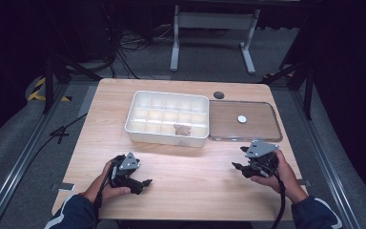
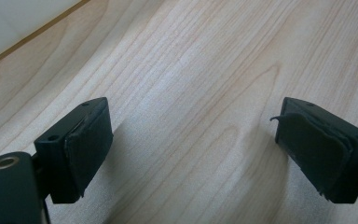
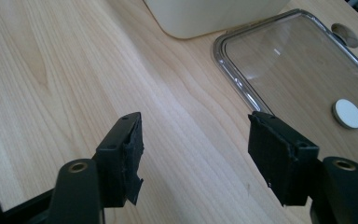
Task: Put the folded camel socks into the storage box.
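On the table, left side: the left gripper [image 1: 145, 182] sits low over bare wood near the front edge, jaws apart with nothing between them; in the left gripper view its pads [image 2: 88, 144] frame only wood grain.
Table: pale wooden table [image 1: 181, 191], level and bare between the two hands.
Box: a white divided box [image 1: 167, 118] stands at the middle of the far half, well apart from both grippers; it looks like rigid plastic, light, with smooth walls that could slip, so the rim of a side wall is the likely place to pinch.
Brown piece: a small crumpled brown thing [image 1: 182, 129] lies in a front-row compartment, right of centre; it looks soft and very light, though what it is I cannot tell.
Lid: the clear lid [image 1: 244, 121] lies flat, touching the box's right side, with a white round knob [image 3: 347, 113] near its middle. It seems thin, stiff, slick and easily scratched; lying flat, it offers the raised rim [image 3: 233, 74] or the knob.
Right gripper: the right gripper [image 1: 238, 160] hovers just in front of the lid's near edge, jaws spread wide and empty; the lid is ahead and to the right of its pads [image 3: 272, 154], not touching.
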`<action>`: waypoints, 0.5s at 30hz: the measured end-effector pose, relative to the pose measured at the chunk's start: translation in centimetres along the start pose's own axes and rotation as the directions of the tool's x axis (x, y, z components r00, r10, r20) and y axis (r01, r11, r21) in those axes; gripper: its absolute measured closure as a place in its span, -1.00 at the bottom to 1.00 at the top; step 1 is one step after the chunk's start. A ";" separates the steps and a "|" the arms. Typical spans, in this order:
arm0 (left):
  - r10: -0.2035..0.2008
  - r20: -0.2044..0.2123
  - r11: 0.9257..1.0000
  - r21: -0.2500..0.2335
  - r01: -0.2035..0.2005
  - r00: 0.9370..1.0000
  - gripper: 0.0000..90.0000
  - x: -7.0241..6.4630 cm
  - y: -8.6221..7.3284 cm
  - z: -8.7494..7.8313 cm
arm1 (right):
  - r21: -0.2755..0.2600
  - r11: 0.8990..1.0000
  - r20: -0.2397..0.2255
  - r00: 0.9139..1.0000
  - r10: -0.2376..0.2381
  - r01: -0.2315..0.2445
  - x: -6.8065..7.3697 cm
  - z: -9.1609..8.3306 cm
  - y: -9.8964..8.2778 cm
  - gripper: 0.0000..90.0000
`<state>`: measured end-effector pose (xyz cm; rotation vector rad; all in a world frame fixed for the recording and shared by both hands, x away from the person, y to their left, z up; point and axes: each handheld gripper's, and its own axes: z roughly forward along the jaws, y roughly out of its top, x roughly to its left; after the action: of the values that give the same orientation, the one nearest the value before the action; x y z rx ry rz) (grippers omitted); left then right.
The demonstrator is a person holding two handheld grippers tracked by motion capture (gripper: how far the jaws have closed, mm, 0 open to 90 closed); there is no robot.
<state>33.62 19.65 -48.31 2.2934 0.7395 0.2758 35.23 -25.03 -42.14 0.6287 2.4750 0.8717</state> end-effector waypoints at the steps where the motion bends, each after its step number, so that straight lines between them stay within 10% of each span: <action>1: 0.000 0.000 1.000 0.000 0.000 1.000 -0.75 0.0 0.0 0.0 | 0.000 1.000 0.000 1.000 0.000 0.000 0.0 0.0 0.0 -0.21; 15: 0.000 0.000 1.000 0.000 0.000 1.000 -0.75 0.0 0.0 0.0 | 0.008 0.998 -0.015 0.998 0.060 -0.060 0.6 -0.7 -3.9 -0.24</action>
<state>33.61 19.65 -48.31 2.2936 0.7396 0.2761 33.32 -27.75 -44.36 0.7049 2.4856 0.8925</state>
